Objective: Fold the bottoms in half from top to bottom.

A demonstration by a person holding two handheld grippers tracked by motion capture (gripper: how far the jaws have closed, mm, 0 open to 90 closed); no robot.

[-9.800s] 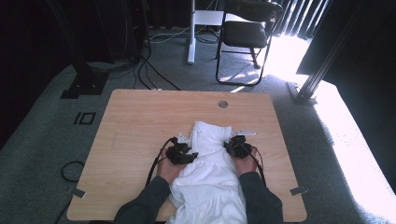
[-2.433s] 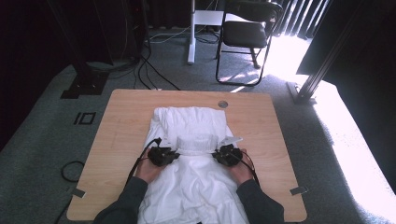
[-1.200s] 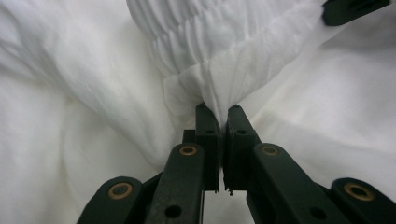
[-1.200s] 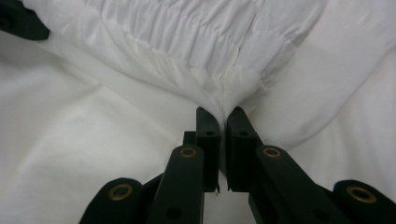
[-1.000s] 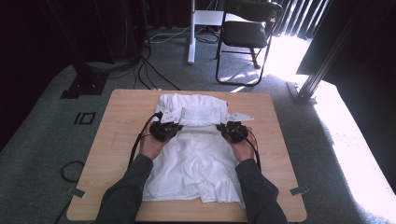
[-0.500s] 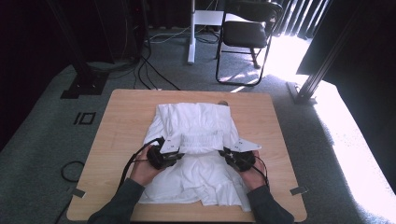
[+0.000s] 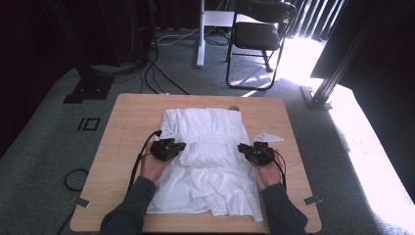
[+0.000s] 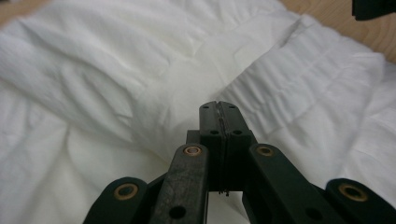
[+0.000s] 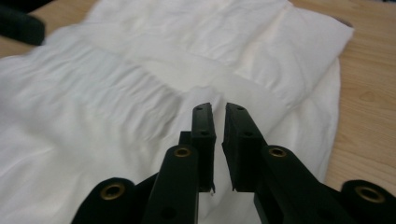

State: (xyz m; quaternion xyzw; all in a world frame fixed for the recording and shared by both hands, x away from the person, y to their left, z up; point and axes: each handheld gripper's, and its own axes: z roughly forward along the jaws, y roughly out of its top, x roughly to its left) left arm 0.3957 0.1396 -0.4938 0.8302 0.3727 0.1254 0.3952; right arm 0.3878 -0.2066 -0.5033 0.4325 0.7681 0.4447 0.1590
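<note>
A white garment (image 7: 205, 122) lies spread on the wooden table (image 7: 127, 127), with a gathered elastic band (image 7: 208, 152) across its middle. My left gripper (image 7: 180, 146) rests at the band's left end. In the left gripper view the left gripper (image 8: 218, 106) has just closed; its jaws meet, with no cloth seen between them, over the garment (image 8: 93, 70). My right gripper (image 7: 242, 147) sits at the band's right end. Seen in its own view, my right gripper (image 9: 217, 106) has been closing and keeps a narrow gap. A small peak of the garment (image 9: 116, 116) stands just past the tips.
A small white flap (image 7: 269, 137) lies on the table beyond the right gripper. A dark round mark (image 7: 234, 107) sits by the far edge. Behind the table stand a black chair (image 7: 257, 34) and a white post (image 7: 200, 34), with cables (image 7: 156, 73) on the carpet.
Since half a second ago both hands have shifted slightly farther up the table and a little apart. The garment now lies flatter, with the gathered band between the two grippers.
</note>
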